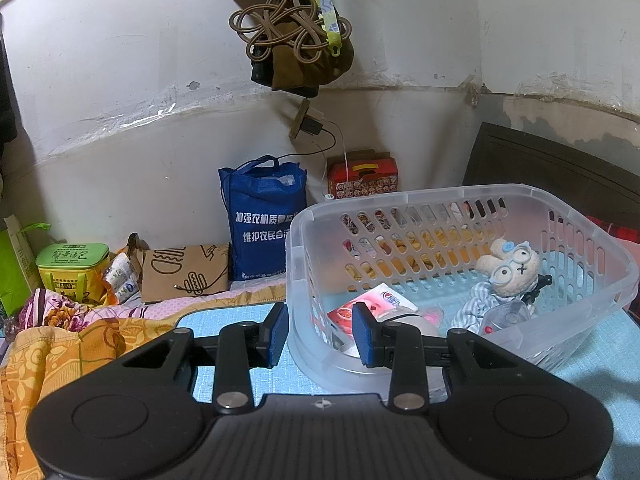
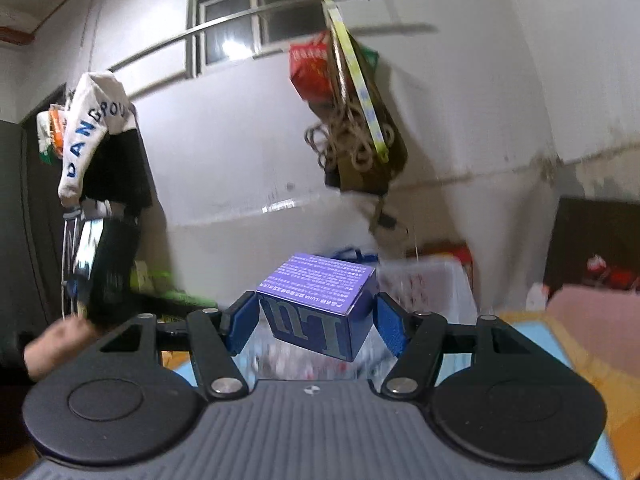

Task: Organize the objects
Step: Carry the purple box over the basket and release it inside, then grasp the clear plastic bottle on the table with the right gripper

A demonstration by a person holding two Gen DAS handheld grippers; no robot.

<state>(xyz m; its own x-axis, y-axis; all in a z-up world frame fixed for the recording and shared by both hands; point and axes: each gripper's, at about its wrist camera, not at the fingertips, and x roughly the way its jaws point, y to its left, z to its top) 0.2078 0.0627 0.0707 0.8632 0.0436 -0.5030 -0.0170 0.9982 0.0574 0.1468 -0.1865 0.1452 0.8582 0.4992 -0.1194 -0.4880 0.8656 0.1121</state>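
Observation:
A clear plastic basket (image 1: 560, 208) stands on a light blue mat (image 1: 600, 360). In it lie a plush bunny with glasses (image 1: 510, 268), a pink and white packet (image 1: 384, 300) and striped cloth. My left gripper (image 1: 322, 334) is shut on the basket's near left wall, with one pad outside and one inside. In the right wrist view my right gripper (image 2: 316, 328) is shut on a purple box (image 2: 320, 288) printed with large letters, held in the air. The basket (image 2: 432, 280) shows as a blur behind the box.
A blue tote bag (image 1: 262, 216), a brown paper bag (image 1: 184, 272), a green and yellow box (image 1: 72, 268) and a red tin (image 1: 362, 180) line the wall. A bag with coiled rope (image 1: 296, 40) hangs above. Orange bedding (image 1: 60, 352) lies left. A hand (image 2: 52, 344) is at lower left.

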